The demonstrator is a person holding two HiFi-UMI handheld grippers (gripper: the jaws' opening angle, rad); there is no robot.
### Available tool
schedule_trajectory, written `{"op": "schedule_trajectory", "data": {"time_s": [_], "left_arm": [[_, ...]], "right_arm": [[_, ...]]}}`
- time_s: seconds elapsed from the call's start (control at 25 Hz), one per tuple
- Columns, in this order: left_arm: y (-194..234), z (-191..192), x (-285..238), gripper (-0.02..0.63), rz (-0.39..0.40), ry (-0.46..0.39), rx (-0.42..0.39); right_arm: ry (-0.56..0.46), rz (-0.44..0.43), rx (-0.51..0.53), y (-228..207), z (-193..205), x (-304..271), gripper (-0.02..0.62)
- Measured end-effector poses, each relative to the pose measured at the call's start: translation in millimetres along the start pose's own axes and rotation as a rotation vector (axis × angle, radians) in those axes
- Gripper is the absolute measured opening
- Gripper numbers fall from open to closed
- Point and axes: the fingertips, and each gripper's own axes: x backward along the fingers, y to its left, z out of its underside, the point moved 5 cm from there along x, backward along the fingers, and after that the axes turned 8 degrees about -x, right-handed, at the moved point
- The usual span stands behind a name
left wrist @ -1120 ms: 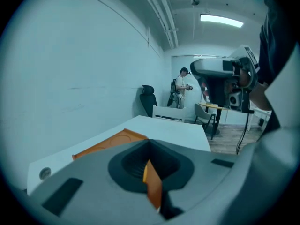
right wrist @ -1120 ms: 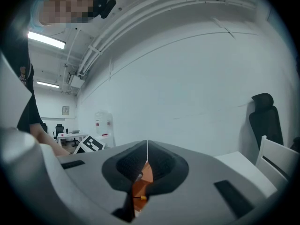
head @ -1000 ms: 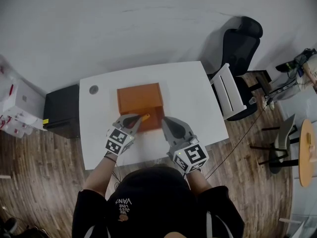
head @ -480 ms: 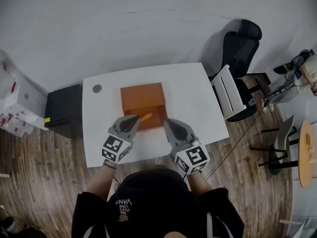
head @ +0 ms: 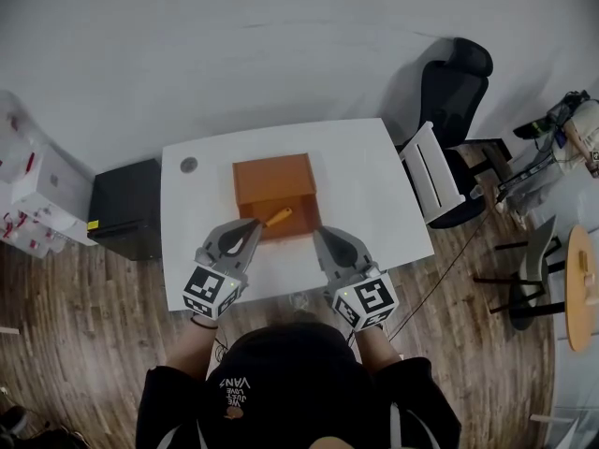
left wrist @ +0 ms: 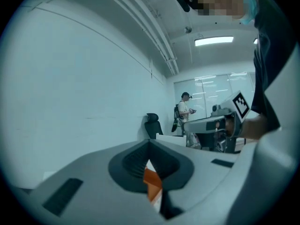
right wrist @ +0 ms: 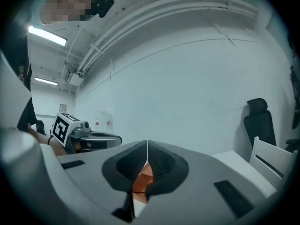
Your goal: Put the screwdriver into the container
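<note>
An orange box-shaped container (head: 274,183) sits in the middle of the white table (head: 370,185). My left gripper (head: 251,226) is at the container's near left corner, shut on the thin shaft of a screwdriver. The screwdriver's orange handle (head: 279,217) sticks out over the container's darker front part. In the left gripper view the jaws meet, with orange showing in the slit below them (left wrist: 152,184). My right gripper (head: 324,236) hovers just off the container's near right corner, shut with nothing in it (right wrist: 146,162).
A small grey disc (head: 189,165) lies on the table's far left corner. A black cabinet (head: 122,209) stands left of the table. A white chair (head: 429,171) and a black office chair (head: 459,78) stand to the right. A person (left wrist: 184,110) stands far off.
My left gripper has drawn back and to the left a little, and the screwdriver handle has shifted slightly left over the container. The right gripper has hardly moved.
</note>
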Motion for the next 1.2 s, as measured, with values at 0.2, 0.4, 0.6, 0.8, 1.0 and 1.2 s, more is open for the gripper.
{"op": "schedule_trajectory", "data": {"time_s": [0.2, 0.4, 0.6, 0.8, 1.0, 1.2], "left_arm": [[-1, -11, 21, 0.014, -0.033, -0.037, 0.024], [-3, -20, 38, 0.014, -0.055, -0.065, 0.032], [-6, -23, 52, 0.014, -0.082, -0.078, 0.038], [-9, -22, 65, 0.014, -0.093, -0.087, 0.052], [-8, -22, 76, 0.014, -0.112, -0.091, 0.071], [-13, -28, 81, 0.014, -0.118, -0.109, 0.071]], "right_arm": [[-0.003, 0.009, 0.001, 6, 0, 8, 0.012], [-0.001, 0.007, 0.005, 12, 0, 13, 0.012], [0.000, 0.004, 0.013, 17, 0, 17, 0.012], [-0.002, 0.002, 0.022, 20, -4, 18, 0.012], [0.001, -0.005, 0.023, 22, -4, 14, 0.012], [-0.001, -0.017, 0.024, 25, -6, 12, 0.012]]}}
